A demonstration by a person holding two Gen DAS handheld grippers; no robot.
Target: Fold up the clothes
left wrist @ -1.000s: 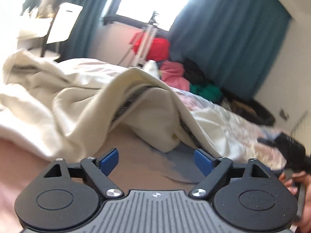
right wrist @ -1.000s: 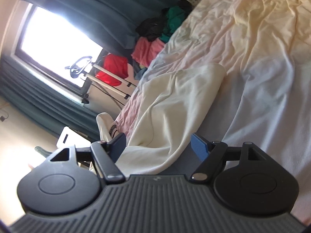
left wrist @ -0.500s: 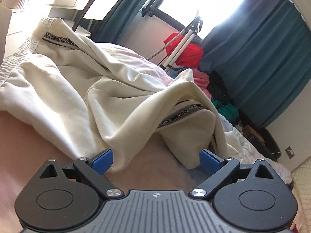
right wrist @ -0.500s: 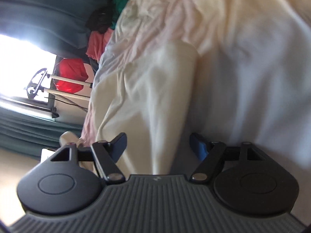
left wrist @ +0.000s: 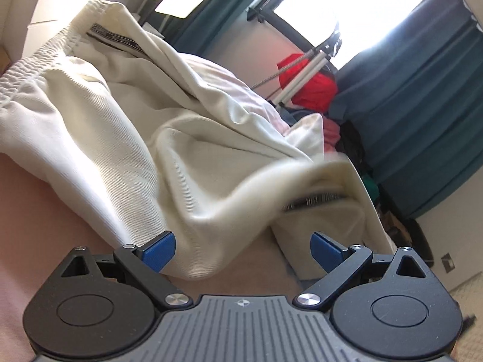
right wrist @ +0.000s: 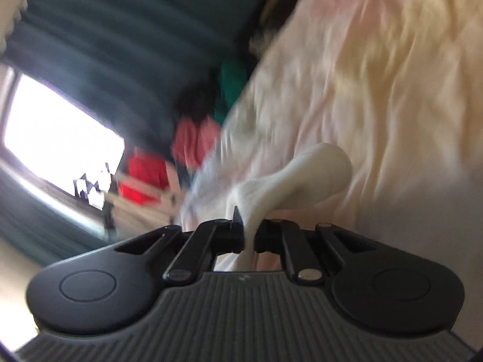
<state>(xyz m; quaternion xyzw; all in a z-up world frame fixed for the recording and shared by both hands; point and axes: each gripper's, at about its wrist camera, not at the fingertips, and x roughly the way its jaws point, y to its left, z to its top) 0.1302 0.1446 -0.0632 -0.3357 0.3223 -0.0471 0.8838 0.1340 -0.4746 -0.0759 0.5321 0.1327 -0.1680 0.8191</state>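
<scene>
A cream garment (left wrist: 126,138) with an elastic waistband and dark striped tape lies crumpled on the pink bed sheet (left wrist: 39,205). My left gripper (left wrist: 243,249) is open, low over the sheet, with a fold of the garment lying between its blue pads (left wrist: 160,249). In the blurred right wrist view my right gripper (right wrist: 249,235) is shut on a cream fold of the garment (right wrist: 302,175), which rises from the jaws over the bed.
A pile of red, pink, green and dark clothes (left wrist: 317,90) lies by the teal curtains (left wrist: 422,105) under a bright window. A metal stand (left wrist: 305,72) leans there. White drawers (left wrist: 39,9) stand at far left. The pale bedspread (right wrist: 392,75) spreads to the right.
My right gripper has closed on the garment's fold and swung fast, blurring its view. My left gripper moved closer to the garment, whose near fold has shifted and blurred.
</scene>
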